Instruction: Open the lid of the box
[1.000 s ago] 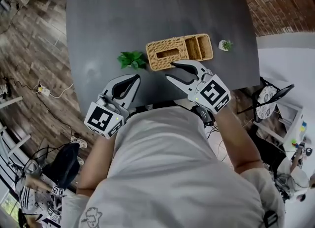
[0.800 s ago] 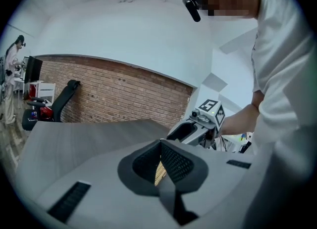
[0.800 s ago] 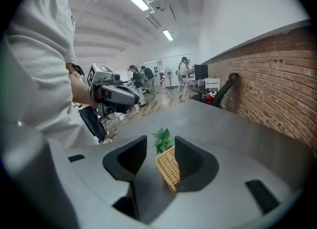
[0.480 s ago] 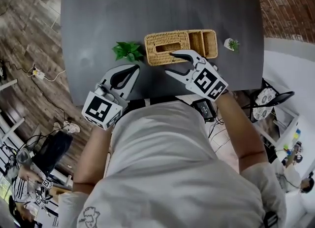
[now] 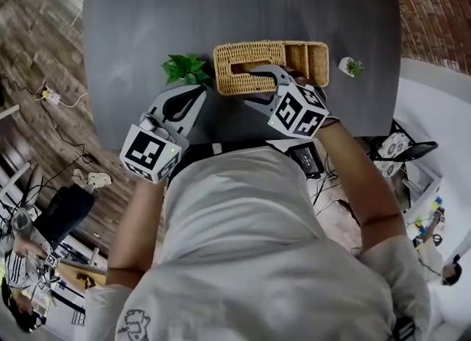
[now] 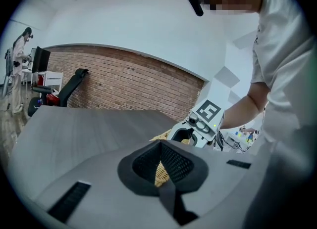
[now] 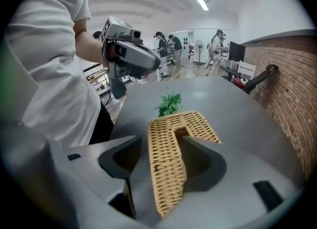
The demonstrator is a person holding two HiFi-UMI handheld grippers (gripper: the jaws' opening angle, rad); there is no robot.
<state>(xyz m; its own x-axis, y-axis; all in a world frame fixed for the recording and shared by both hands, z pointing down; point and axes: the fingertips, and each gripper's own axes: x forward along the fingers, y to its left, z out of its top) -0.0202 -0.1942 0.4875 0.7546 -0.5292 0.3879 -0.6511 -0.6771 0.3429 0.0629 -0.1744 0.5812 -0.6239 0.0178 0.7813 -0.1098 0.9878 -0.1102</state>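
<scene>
A woven wicker box (image 5: 268,63) lies on the dark table (image 5: 147,23). Its slotted lid (image 5: 246,67) covers the left part, and an open compartment (image 5: 305,58) shows at the right. My right gripper (image 5: 249,87) reaches over the lid's near edge. In the right gripper view the lid's near strip (image 7: 166,173) lies between the opening jaws of the right gripper (image 7: 166,144), one finger at the slot and a gap beside the other. My left gripper (image 5: 202,90) hovers by the box's left end, tips together. In the left gripper view the left gripper (image 6: 161,146) is empty.
A small green plant (image 5: 184,68) stands just left of the box, close to my left gripper. A tiny potted plant (image 5: 349,67) sits at the table's right edge. Brick wall and wood floor surround the table; a chair (image 5: 401,148) stands at the right.
My right gripper has moved forward onto the box and its jaws have spread around the lid's near strip. The left gripper has crept slightly toward the box's left end.
</scene>
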